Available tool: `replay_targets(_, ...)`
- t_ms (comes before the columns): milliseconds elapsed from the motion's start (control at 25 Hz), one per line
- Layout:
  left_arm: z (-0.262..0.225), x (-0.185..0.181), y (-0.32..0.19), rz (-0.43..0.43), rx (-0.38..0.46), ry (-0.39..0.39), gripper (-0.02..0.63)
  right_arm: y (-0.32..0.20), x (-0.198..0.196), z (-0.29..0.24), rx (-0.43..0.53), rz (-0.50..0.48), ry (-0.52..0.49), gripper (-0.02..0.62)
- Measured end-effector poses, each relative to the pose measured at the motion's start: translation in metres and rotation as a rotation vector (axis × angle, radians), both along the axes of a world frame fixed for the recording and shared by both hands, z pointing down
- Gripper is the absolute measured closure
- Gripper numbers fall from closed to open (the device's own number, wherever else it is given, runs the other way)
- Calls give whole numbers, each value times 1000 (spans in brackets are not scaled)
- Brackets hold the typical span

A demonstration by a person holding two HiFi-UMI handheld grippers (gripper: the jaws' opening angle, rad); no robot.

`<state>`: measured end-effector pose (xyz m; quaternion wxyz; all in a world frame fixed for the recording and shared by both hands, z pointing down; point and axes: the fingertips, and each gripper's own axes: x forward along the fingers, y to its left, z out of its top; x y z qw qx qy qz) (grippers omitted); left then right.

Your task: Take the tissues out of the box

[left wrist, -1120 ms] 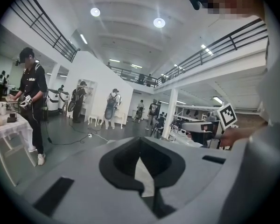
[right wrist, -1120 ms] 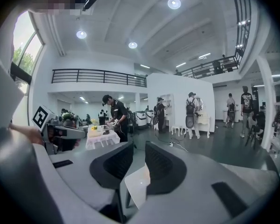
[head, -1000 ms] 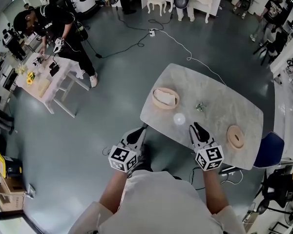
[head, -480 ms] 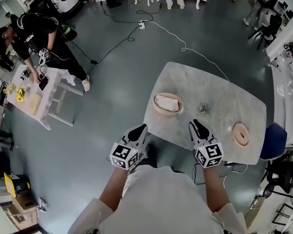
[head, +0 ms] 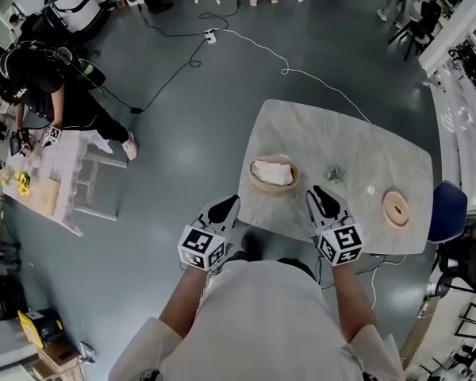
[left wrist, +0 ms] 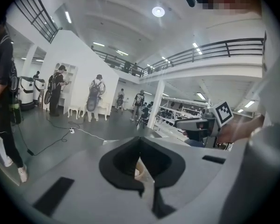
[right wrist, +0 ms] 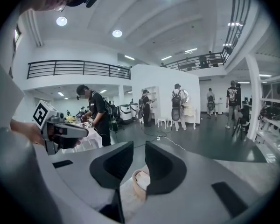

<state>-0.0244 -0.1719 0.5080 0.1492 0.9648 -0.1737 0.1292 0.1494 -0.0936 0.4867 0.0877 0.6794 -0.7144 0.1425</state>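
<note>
The tissue box (head: 272, 173) is a round wooden holder with white tissue in it, standing on the marble table (head: 333, 133) near its front left edge. My left gripper (head: 224, 208) hovers off the table's left front corner, below the box, and its jaws meet at the tips. My right gripper (head: 324, 198) is over the table's near edge, to the right of the box, jaws parted and empty. In the right gripper view the box (right wrist: 141, 180) shows through the gap of the gripper (right wrist: 139, 146). In the left gripper view a sliver of the box (left wrist: 139, 169) shows below the closed tips (left wrist: 140, 141).
A small green thing (head: 335, 173) and a round wooden dish (head: 396, 209) lie on the table right of the box. A blue chair (head: 447, 211) stands at the table's right end. A person (head: 32, 62) works at a white side table far left. A cable (head: 246, 42) crosses the floor.
The head view has drifted, so the table sits further right and closer under the grippers. Both grippers keep their pose and jaw openings.
</note>
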Motion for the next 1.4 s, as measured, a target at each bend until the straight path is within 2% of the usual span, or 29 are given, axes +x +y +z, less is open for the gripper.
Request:
replay_targets(320, 4, 10, -11, 14, -25, 2, 597, -9, 3, 10, -33, 9, -11, 495)
replay_targets(640, 30, 10, -18, -33, -96, 3, 597, -29, 3, 31, -93, -61, -6, 495)
replay_targets(840, 40, 13, -23, -100, -112, 0, 597, -43, 5, 52, -134, -138, -9, 495)
replay_targets(1160, 69, 20, -17, -237, -160, -27, 597, -68, 9, 108, -217, -320, 12, 495)
replay_targets(1400, 93, 25, -12, -296, -184, -52, 597, -82, 5, 162, -293, -456, 48, 495)
